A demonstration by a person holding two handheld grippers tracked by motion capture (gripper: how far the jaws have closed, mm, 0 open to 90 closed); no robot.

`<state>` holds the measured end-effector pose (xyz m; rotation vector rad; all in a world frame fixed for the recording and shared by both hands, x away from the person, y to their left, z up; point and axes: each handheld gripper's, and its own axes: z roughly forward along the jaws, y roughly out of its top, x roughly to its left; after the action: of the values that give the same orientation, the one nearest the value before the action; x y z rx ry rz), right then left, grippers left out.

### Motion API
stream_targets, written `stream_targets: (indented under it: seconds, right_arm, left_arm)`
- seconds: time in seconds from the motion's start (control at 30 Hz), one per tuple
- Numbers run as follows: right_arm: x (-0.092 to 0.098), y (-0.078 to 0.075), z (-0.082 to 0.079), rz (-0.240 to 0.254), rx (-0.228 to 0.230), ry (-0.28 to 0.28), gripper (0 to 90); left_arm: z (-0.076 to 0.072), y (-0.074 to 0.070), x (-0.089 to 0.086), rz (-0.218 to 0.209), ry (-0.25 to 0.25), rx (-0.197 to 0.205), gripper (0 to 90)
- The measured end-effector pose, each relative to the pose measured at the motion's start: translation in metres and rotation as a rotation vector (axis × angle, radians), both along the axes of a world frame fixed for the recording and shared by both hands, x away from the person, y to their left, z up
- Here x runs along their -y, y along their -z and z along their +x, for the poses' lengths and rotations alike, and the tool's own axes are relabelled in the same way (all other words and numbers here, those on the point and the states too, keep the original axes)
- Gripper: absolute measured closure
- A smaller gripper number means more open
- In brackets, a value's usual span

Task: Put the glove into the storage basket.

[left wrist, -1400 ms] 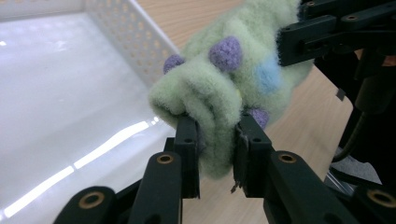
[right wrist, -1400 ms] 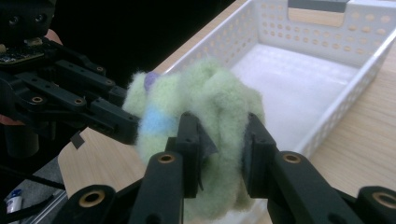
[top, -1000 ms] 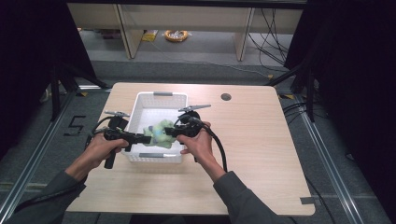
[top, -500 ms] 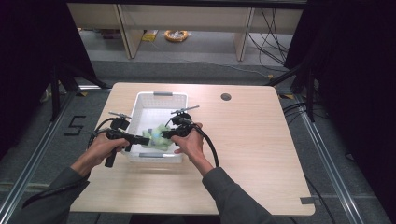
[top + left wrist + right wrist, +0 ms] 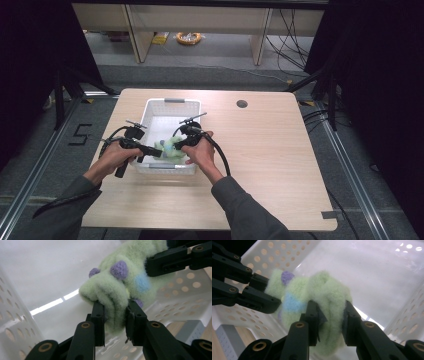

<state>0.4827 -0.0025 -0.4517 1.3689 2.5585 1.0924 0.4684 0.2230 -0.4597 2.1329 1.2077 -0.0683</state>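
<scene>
- Clamping a fold of the fuzzy pale-green sock with purple and blue dots point(image 5: 117, 287), your left gripper point(image 5: 115, 315) has both pads pressed into the pile.
- Your right gripper point(image 5: 329, 315) pinches another fold of that sock point(image 5: 312, 297) from the opposite side, its pads sunk into the fabric too.
- Since a second ago both of your hands have come lower, so the sock point(image 5: 169, 148) now hangs inside the white perforated plastic basket point(image 5: 172, 102), near its front wall, rather than above the rim.
- Both pairs of jaws have just been easing apart a little, though the cloth is between them and not yet freed.
- You seem to be at the point of dropping it in; the basket sits on the light wooden table point(image 5: 280, 165), so a plain release should finish the job.
</scene>
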Motion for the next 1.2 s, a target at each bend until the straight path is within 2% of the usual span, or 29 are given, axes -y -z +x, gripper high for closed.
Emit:
stream_targets:
  seconds: [0.03, 0.07, 0.13, 0.2, 0.23, 0.27, 0.3, 0.33, 0.37, 0.43, 0.57, 0.6, 0.67, 0.7, 0.73, 0.83, 0.87, 0.9, 0.97, 1.0, 1.03, 1.07, 1.1, 1.2]
  right_arm:
    - [0.0, 0.0, 0.001, -0.005, 0.01, -0.012, 70.9]
    - [-0.001, -0.001, 0.0, -0.016, -0.013, -0.005, 70.4]
    - [-0.001, -0.002, 0.0, -0.032, -0.015, 0.0, 69.3]
    - [-0.001, -0.001, 0.002, -0.053, -0.004, -0.01, 68.1]
    - [-0.002, -0.001, 0.001, -0.06, -0.02, -0.005, 66.4]
    - [-0.003, 0.0, 0.002, -0.069, -0.017, -0.01, 65.2]
    - [-0.003, 0.0, 0.002, -0.079, -0.019, -0.018, 64.8]
    - [-0.003, 0.001, 0.003, -0.092, 0.002, -0.023, 64.1]
    - [-0.003, 0.001, 0.003, -0.098, 0.002, -0.014, 63.4]
    - [-0.003, 0.0, 0.004, -0.093, -0.01, 0.005, 57.0]
    - [0.0, -0.005, 0.005, -0.091, 0.017, -0.005, 54.7]
    - [0.001, -0.008, 0.005, -0.084, 0.011, -0.005, 53.5]
    - [0.002, -0.012, 0.004, -0.069, 0.028, -0.005, 52.3]
    - [0.002, -0.015, 0.001, -0.058, 0.02, 0.009, 52.0]
    - [0.004, -0.017, 0.001, -0.055, 0.048, -0.001, 51.0]
    - [0.009, -0.025, -0.002, -0.033, 0.07, -0.005, 49.9]
    - [0.011, -0.026, -0.002, -0.026, 0.075, -0.006, 49.4]
    - [0.013, -0.028, -0.003, -0.02, 0.082, -0.011, 48.6]
    - [0.019, -0.031, -0.004, -0.006, 0.097, -0.015, 47.5]
    - [0.021, -0.034, -0.006, -0.001, 0.075, 0.004, 46.8]
    - [0.025, -0.036, -0.007, 0.01, 0.091, -0.008, 45.7]
    - [0.028, -0.039, -0.009, 0.021, 0.084, -0.004, 44.6]
    - [0.031, -0.04, -0.011, 0.026, 0.099, -0.014, 43.6]
    - [0.04, -0.046, -0.016, 0.052, 0.12, -0.016, 41.7]
  left_arm:
    - [0.001, 0.0, 0.001, 0.007, 0.002, -0.007, 70.0]
    - [0.001, 0.001, 0.002, 0.01, 0.001, -0.007, 69.7]
    - [0.002, 0.001, 0.002, 0.014, 0.002, -0.004, 69.2]
    - [0.003, 0.002, 0.003, 0.053, 0.014, -0.003, 67.3]
    - [0.003, 0.003, 0.004, 0.059, 0.013, -0.007, 66.1]
    - [0.003, 0.004, 0.004, 0.069, 0.007, -0.01, 64.7]
    - [0.003, 0.005, 0.005, 0.07, -0.001, -0.008, 62.7]
    - [0.003, 0.005, 0.005, 0.068, -0.003, -0.008, 61.8]
    - [0.003, 0.005, 0.005, 0.063, -0.012, 0.008, 61.4]
    - [0.003, 0.002, 0.006, 0.076, -0.012, 0.006, 59.1]
    - [0.003, -0.002, 0.007, 0.075, -0.019, 0.019, 55.0]
    - [0.004, -0.004, 0.007, 0.065, -0.014, 0.02, 54.8]
    - [0.002, -0.008, 0.008, 0.043, -0.038, 0.039, 52.4]
    - [0.002, -0.011, 0.009, 0.029, -0.043, 0.044, 51.9]
    - [0.0, -0.013, 0.009, 0.033, -0.042, 0.052, 51.8]
    - [-0.004, -0.02, 0.011, 0.011, -0.04, 0.073, 48.6]
    - [-0.006, -0.022, 0.013, -0.008, -0.063, 0.083, 47.2]
    - [-0.008, -0.025, 0.012, -0.004, -0.048, 0.092, 46.2]
    - [-0.011, -0.028, 0.014, -0.019, -0.057, 0.101, 42.2]
    - [-0.014, -0.029, 0.016, -0.028, -0.053, 0.107, 40.6]
    - [-0.018, -0.03, 0.018, -0.046, -0.065, 0.114, 39.4]
    - [-0.02, -0.032, 0.018, -0.044, -0.047, 0.13, 39.1]
    - [-0.023, -0.033, 0.02, -0.059, -0.049, 0.148, 38.5]
    - [-0.031, -0.036, 0.025, -0.081, -0.038, 0.16, 35.1]
